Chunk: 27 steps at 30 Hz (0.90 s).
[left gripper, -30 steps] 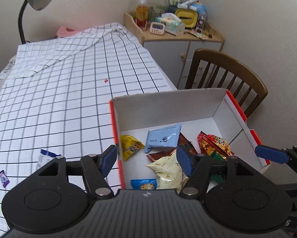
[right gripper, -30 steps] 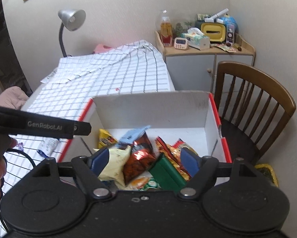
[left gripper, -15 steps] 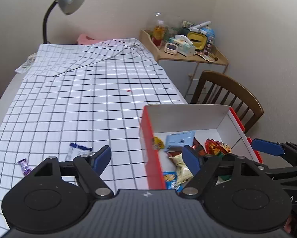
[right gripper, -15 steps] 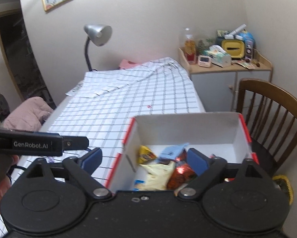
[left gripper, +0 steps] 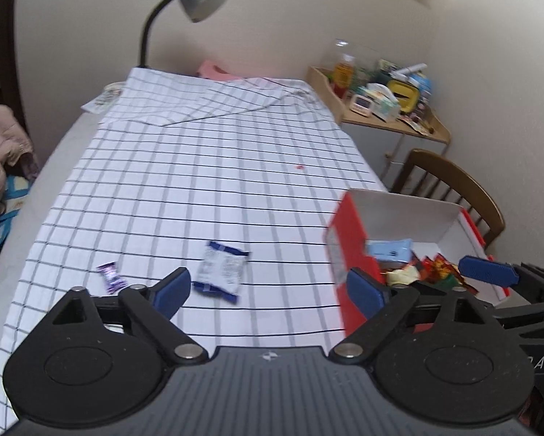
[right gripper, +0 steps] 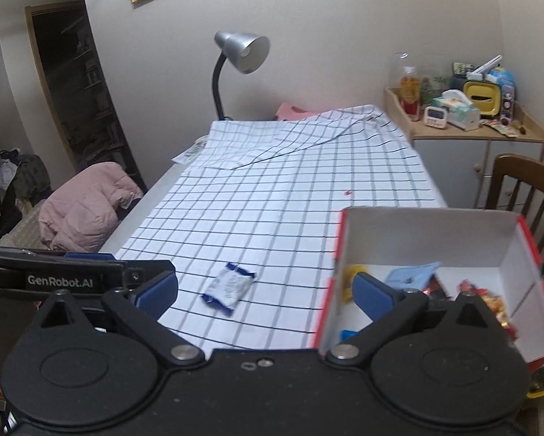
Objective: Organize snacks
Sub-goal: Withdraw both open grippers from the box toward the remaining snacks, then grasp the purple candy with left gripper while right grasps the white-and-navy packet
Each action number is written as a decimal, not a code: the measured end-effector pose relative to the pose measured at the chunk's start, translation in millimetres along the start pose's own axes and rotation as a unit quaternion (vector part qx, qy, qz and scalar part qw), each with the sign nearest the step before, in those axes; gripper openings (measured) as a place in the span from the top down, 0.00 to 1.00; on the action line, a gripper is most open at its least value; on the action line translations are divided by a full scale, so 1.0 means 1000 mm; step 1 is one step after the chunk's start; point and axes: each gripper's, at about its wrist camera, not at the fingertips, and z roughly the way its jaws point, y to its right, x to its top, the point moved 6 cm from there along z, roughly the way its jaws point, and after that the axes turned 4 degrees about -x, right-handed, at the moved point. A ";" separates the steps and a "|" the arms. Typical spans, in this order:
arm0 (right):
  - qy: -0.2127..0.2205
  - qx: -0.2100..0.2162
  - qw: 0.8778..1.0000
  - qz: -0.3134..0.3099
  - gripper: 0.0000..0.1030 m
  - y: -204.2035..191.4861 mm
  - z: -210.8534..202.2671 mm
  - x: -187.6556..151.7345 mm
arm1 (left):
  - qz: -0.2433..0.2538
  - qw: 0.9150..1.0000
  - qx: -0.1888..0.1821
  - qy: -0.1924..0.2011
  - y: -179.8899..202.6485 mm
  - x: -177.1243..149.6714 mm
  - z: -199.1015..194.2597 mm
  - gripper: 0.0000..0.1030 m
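A red and white cardboard box (left gripper: 348,239) (right gripper: 431,232) sits at the table's right edge and holds several snack packets. A white and blue packet (left gripper: 220,270) (right gripper: 229,286) lies on the checked cloth left of the box. A small purple candy (left gripper: 110,275) lies further left. My left gripper (left gripper: 268,289) is open and empty, above the cloth between the packet and the box. My right gripper (right gripper: 266,290) is open and empty, near the box's left wall. The right gripper's blue fingertip (left gripper: 488,276) shows in the left wrist view.
A checked tablecloth (left gripper: 213,181) covers the table. A grey desk lamp (right gripper: 241,58) stands at the far end. A wooden chair (left gripper: 453,189) and a cluttered side cabinet (right gripper: 468,120) are to the right. A pink jacket (right gripper: 86,214) lies left of the table.
Both grippers have swung left and pulled back from over the box. The white and blue packet and the purple candy now sit nearer the middle of the views. Both stay open.
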 end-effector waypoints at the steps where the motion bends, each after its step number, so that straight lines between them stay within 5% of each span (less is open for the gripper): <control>1: -0.001 0.000 1.000 0.001 0.00 -0.005 0.003 -0.001 | -0.005 1.000 0.004 0.002 -0.008 -0.001 -0.001 0.02; 17: -0.051 -0.039 0.997 0.047 0.00 -0.060 0.086 -0.013 | -0.087 0.987 0.130 -0.031 -0.145 -0.006 0.027 0.01; 27: -0.097 -0.086 0.990 0.048 0.00 -0.063 0.150 -0.027 | -0.106 0.979 0.159 -0.067 -0.185 -0.015 0.076 0.01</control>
